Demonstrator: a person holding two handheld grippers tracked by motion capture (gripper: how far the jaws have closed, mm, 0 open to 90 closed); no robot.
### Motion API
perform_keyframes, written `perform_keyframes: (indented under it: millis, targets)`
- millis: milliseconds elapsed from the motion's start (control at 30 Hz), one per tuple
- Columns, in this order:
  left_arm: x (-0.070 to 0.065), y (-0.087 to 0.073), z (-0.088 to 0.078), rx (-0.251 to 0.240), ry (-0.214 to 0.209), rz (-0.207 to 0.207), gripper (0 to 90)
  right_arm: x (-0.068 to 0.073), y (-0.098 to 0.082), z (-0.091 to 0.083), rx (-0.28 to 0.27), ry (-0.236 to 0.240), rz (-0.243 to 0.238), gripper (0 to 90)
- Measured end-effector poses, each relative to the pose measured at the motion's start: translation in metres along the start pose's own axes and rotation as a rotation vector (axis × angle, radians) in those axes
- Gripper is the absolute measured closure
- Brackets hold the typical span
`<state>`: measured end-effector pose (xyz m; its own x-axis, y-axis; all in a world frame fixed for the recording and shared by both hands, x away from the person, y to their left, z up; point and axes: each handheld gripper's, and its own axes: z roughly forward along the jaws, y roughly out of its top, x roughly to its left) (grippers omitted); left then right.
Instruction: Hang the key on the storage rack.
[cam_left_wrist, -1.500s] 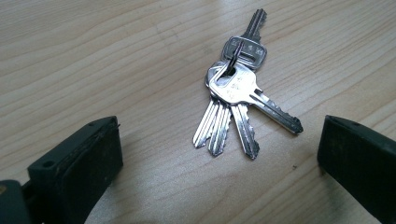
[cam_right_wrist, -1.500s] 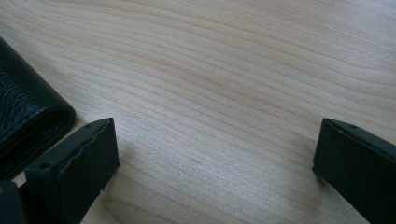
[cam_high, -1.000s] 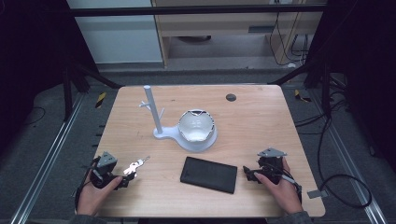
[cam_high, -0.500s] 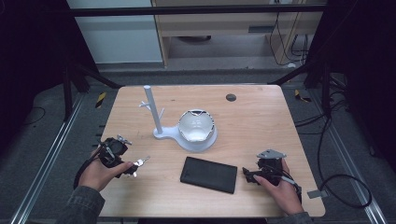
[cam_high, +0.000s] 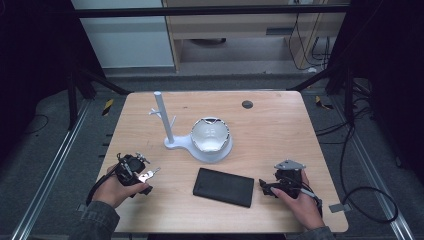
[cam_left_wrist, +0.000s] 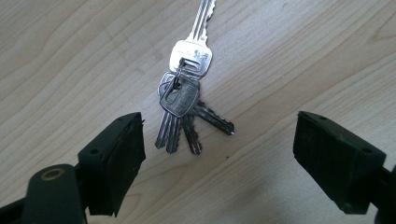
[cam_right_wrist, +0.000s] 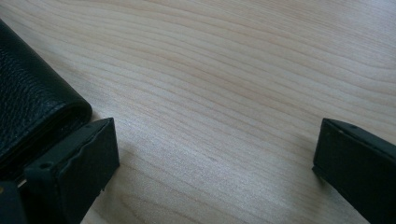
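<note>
Table (cam_high: 280, 125) carrying, from largest to smallest: a white stand (cam_high: 200, 137) at frame centre, its post rising at upper left of its bowl; a black wallet (cam_high: 223, 187) lying at lower centre; keys (cam_left_wrist: 184, 100) at lower left. The bowl's contents are too unclear to name. The left gripper (cam_left_wrist: 219, 154) is hovering over the keys with jaws wide, having just been closing slightly, nothing between the pads; the bunch is lying just ahead of the jaws, its long axis running toward the top of the left gripper view. The left hand is the nearer one. The right gripper (cam_right_wrist: 215, 163) is resting wide open beside the wallet's right end.
</note>
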<state>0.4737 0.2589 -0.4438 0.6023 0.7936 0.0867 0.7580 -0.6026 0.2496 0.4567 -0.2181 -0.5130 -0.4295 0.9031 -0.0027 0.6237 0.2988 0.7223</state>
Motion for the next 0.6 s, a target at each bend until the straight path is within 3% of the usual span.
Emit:
perform_keyframes:
  millis: [233,467,600]
  targets:
    - [0.003,-0.004,0.007,0.002,-0.018,-0.009,20.4,0.0,0.0,0.0,0.0,0.001,-0.002,0.3]
    - [0.01,-0.002,0.01,-0.036,-0.019,-0.019,24.5,0.0,0.0,0.0,0.0,0.002,-0.002,0.3]
    - [0.018,0.001,0.017,-0.013,-0.026,-0.038,28.4,0.0,0.0,0.0,0.0,0.001,-0.003,0.3]
